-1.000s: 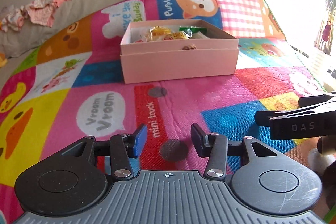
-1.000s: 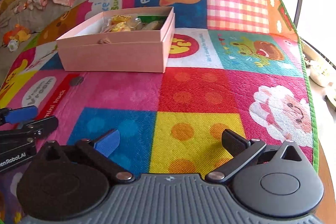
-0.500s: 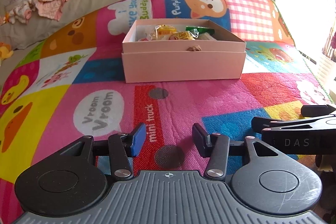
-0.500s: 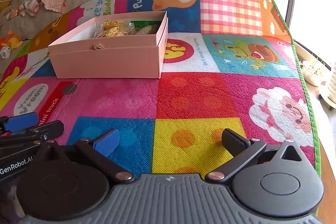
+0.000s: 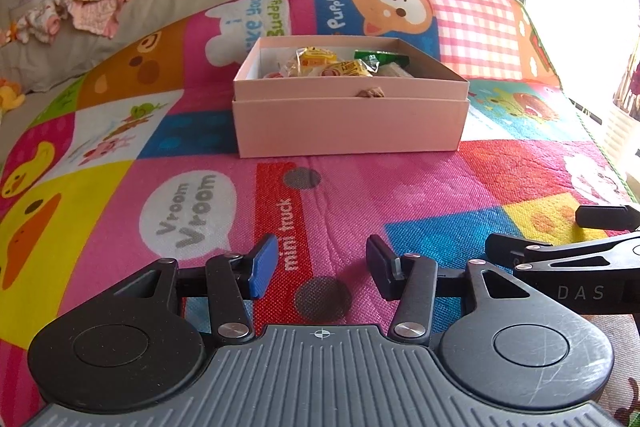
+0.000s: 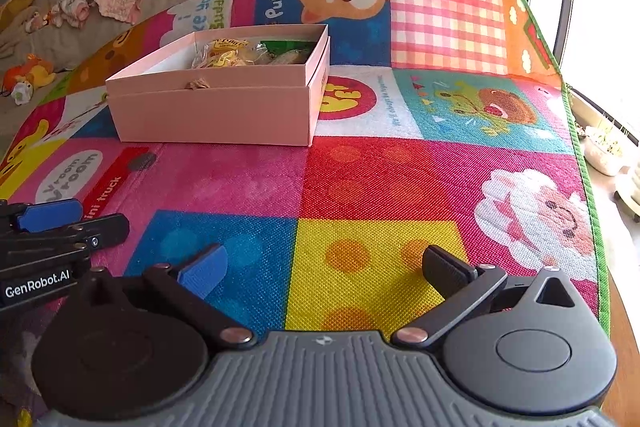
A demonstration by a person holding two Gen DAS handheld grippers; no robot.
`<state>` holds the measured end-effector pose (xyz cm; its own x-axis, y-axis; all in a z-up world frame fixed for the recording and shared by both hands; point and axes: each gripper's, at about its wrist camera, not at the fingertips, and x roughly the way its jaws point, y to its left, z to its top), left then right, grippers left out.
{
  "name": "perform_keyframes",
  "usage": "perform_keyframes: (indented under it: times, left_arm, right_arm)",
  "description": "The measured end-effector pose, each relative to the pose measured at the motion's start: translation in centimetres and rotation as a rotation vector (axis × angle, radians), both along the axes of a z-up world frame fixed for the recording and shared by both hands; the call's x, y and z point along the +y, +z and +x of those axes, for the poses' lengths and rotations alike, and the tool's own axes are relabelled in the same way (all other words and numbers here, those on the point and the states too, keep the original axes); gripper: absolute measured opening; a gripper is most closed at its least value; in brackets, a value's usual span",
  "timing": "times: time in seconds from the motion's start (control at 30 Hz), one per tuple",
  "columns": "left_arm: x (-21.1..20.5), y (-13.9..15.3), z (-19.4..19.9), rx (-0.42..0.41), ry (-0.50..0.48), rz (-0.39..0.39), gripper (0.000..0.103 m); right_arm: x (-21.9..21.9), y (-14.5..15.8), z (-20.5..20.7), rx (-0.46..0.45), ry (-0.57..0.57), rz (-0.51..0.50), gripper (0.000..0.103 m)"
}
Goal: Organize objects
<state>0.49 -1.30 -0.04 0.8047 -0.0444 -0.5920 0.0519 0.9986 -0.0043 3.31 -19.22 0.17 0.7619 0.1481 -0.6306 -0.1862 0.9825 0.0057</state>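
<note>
A bright cartoon play mat (image 5: 400, 195) covers the whole surface, and everything else is placed against the pink box. The pink box (image 5: 352, 123) sits open on the mat, toward its far half, its lid tucked under it. Inside the box, crowded into its far right part, lie wrapped snacks (image 5: 332, 65) in yellow and green wrappers. Well in front of the box, over the pink and red patches, the left hand-held gripper (image 5: 322, 263) has its fingers spread with nothing between them. In front of the box and off to its right, over the blue and yellow squares, the right hand-held gripper (image 6: 324, 269) is spread wide and empty too.
</note>
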Motion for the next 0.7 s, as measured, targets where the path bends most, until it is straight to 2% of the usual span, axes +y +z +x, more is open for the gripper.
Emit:
perform_keyframes:
  times: [0.3, 0.7]
  left_arm:
    - [-0.19, -0.03, -0.12, 0.000, 0.004, 0.016, 0.054]
    - [0.16, -0.01, -0.02, 0.001, 0.003, -0.006, 0.053]
  right_arm:
    - [0.01, 0.01, -0.05, 0.000, -0.001, 0.002, 0.103]
    - [0.01, -0.01, -0.19, 0.000, -0.001, 0.001, 0.103]
